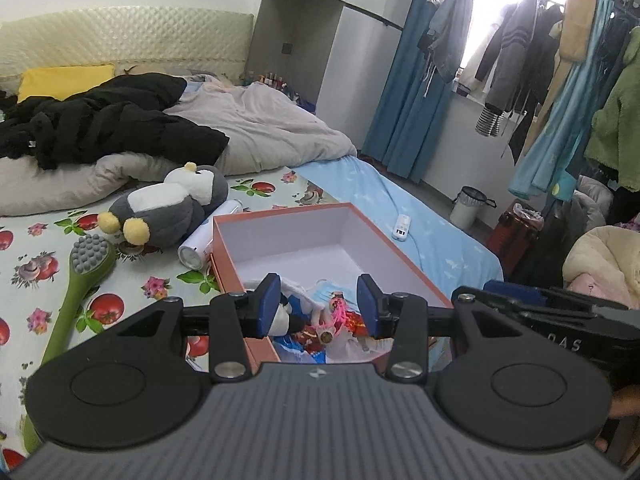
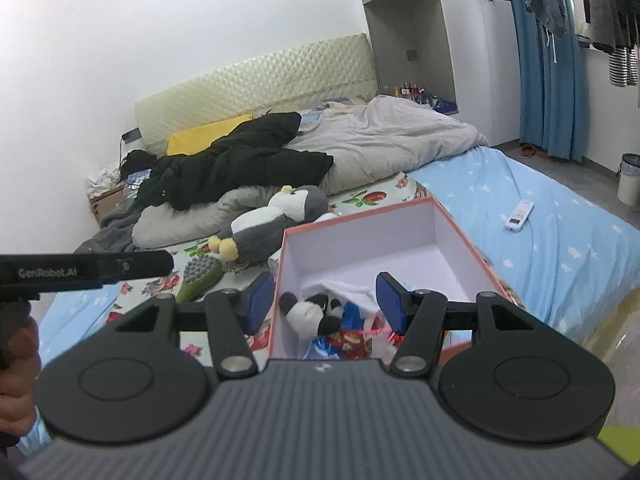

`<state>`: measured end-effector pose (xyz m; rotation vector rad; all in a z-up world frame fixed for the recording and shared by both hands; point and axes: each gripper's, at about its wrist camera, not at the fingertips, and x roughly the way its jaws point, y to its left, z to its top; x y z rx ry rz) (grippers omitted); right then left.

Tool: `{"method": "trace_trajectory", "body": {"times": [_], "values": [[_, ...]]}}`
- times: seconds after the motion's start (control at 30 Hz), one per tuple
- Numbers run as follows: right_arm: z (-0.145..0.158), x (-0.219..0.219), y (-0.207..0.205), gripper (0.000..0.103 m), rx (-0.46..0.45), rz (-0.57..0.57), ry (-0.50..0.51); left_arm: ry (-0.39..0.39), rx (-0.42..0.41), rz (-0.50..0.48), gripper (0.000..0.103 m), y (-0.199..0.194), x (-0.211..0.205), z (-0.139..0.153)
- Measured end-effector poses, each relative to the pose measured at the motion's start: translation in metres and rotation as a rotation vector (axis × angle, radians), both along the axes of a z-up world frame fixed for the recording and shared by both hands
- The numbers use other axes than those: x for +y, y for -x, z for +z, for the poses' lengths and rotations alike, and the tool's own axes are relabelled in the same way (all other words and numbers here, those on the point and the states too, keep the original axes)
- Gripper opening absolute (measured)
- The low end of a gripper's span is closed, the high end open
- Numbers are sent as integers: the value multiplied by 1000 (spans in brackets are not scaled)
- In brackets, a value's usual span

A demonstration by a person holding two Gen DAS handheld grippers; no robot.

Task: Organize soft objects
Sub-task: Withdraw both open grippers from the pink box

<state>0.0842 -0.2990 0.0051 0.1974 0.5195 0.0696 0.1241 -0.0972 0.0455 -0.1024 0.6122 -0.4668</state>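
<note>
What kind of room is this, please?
Most likely a bedroom in a home. A bed with a padded headboard and a rumpled quilt fills the room, and clothes hang by the window.

bed (image 1: 256, 192) | on it: box (image 1: 224, 240), penguin plush (image 1: 168, 208), brush (image 1: 86, 268), remote (image 1: 402, 227)

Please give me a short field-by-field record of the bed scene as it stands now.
container: open orange box on the bed
in box: small panda plush, doll, blue face mask, all at the near end
outside box: penguin plush, green massage brush, spray can, all left of it
also on bed: white remote
left tool: open, empty
right tool: open, empty
</note>
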Motion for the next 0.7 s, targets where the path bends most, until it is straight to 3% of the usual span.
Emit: {"method": "trace_trajectory", "body": {"times": [0.2,0.37,0.7], "values": [[-9,4,18,59,-1,-34,39,1,18,27,48,23,1,-18],[-20,4,27,59,29,-49,9,20,70,56,48,37,6,-37],[-31,14,48,59,53,-56,30,13,51,62,48,53,7,-32]]}}
